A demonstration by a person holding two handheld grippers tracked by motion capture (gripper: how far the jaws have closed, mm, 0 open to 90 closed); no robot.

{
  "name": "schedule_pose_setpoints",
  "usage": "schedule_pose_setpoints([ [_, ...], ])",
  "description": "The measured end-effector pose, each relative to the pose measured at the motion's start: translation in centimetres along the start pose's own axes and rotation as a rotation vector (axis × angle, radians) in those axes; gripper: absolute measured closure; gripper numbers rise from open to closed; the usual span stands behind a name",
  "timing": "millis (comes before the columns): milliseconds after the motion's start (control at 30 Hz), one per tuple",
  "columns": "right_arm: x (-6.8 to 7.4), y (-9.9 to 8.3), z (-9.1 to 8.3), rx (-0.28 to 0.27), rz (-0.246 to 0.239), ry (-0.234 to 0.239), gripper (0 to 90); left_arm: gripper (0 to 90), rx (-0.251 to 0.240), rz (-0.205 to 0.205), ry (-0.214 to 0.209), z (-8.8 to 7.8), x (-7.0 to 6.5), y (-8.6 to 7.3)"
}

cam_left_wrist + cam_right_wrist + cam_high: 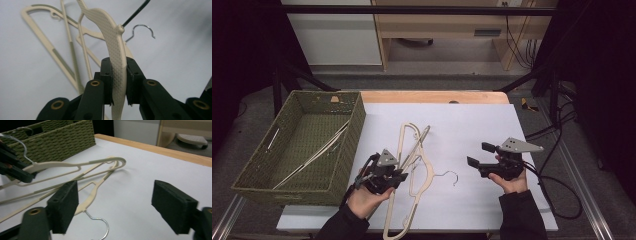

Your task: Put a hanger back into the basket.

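Here, the left gripper (398, 176) is clamped on a beige hanger (113, 42) lifted over the white table (472, 125). The right gripper (478, 155) waits with jaws apart. Tangled hangers (412, 150) beneath could snag and drag along.

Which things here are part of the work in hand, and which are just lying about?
In the work: left gripper, shut on a cream hanger; a second cream hanger flat on the white sheet; green woven basket holding more hangers; right gripper, open.

Lying about: cables; wooden furniture behind the table.
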State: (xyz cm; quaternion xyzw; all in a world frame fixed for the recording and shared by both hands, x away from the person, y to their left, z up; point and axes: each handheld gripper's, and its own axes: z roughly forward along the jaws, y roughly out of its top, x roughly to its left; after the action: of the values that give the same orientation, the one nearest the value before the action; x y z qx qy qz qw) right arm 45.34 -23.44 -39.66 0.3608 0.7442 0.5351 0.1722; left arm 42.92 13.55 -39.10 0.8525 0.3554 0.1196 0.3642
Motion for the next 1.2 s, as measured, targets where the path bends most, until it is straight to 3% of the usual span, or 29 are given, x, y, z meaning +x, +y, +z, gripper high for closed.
schedule_pose_setpoints([
  [233, -0.5, -0.3, -0.1, 0.007, 0.029, -0.041, 9.3, 84.2, -0.011, -0.034, 0.086, -1.5, 1.9, -0.1],
  [267, -0.5, -0.3, -0.1, 0.008, 0.035, -0.045, 9.0, 85.7, -0.012, -0.044, 0.084, -1.5, 2.3, -0.2],
  [300, -0.5, -0.3, -0.1, 0.012, 0.031, -0.05, 8.9, 85.6, -0.019, -0.065, 0.041, -1.4, 2.7, -0.3],
  [400, -0.5, -0.4, 0.0, 0.021, 0.029, -0.048, 8.3, 85.8, -0.033, -0.077, 0.065, -1.6, 3.0, -0.4],
  [467, -0.5, -0.4, 0.0, 0.023, 0.029, -0.049, 8.0, 85.9, -0.043, -0.067, 0.088, -1.9, 3.0, -0.4],
  [600, -0.5, -0.4, -0.1, 0.016, 0.029, -0.056, 6.9, 86.0, -0.07, -0.052, 0.056, -2.6, 2.8, -0.2],
  [967, -0.7, -0.1, -1.0, -0.019, 0.035, -0.079, 3.8, 86.0, -0.16, 0.028, 0.023, -5.5, 1.6, 0.7],
  [1200, -0.8, 0.0, -1.4, -0.036, 0.033, -0.079, 3.0, 86.0, -0.228, 0.058, 0.005, -8.2, 1.6, 1.9],
])
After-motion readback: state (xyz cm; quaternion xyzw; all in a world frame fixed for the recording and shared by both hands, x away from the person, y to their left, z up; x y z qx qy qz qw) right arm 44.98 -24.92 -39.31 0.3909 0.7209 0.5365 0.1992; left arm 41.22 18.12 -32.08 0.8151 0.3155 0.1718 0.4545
